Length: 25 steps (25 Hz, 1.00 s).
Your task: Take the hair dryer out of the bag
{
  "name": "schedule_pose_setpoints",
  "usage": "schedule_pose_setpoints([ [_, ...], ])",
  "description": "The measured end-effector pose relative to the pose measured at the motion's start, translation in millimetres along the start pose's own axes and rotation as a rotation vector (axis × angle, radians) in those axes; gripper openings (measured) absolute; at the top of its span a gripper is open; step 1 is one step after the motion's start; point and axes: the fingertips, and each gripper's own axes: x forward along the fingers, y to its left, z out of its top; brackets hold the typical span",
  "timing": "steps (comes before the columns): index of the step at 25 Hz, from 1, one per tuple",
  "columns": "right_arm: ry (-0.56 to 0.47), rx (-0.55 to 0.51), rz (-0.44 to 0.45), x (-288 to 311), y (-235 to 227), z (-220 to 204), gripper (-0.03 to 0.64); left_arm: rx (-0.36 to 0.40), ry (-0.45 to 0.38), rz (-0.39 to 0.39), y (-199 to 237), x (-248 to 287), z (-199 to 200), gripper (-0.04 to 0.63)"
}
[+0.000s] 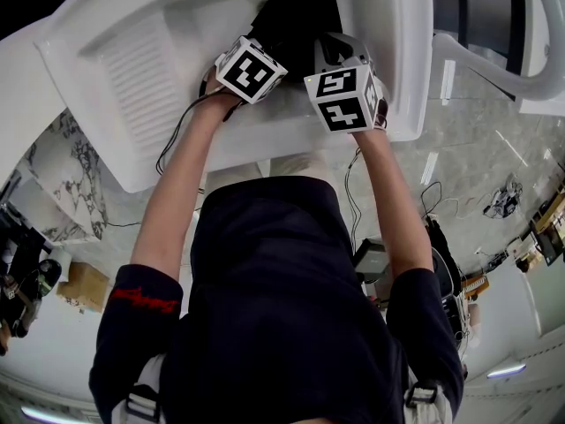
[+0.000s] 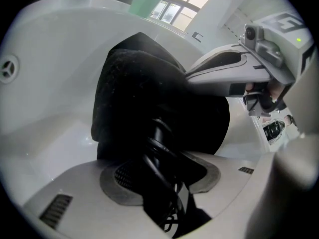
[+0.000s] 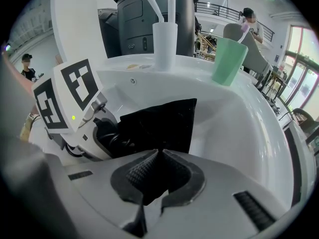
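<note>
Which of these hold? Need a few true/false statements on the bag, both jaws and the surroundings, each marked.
1. The right gripper has its jaws shut on the black bag. True.
2. The bag lies on a wooden table. False: it lies in a white basin.
3. A green cup stands on the basin's rim. True.
4. The left gripper has nothing between its jaws. False: they hold a black cord at the bag's mouth.

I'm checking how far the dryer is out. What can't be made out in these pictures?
- Hair dryer: left gripper view, only a dark shaft and cord between the left gripper's fingers; the black bag hides the rest.
- Fingers: head view, marker cubes cover both.
- Bag's inside: right gripper view, dark cloth pinched by the right gripper blocks it.
</note>
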Motion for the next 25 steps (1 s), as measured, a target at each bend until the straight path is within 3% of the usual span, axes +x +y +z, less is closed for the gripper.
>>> schedule_pose_setpoints([
  [25, -0.003, -0.004, -0.017, -6.3, 1.3, 6.3, 0.044, 0.042, 0.061, -0.028, -15.8, -30.1, -27.1, 0.215],
])
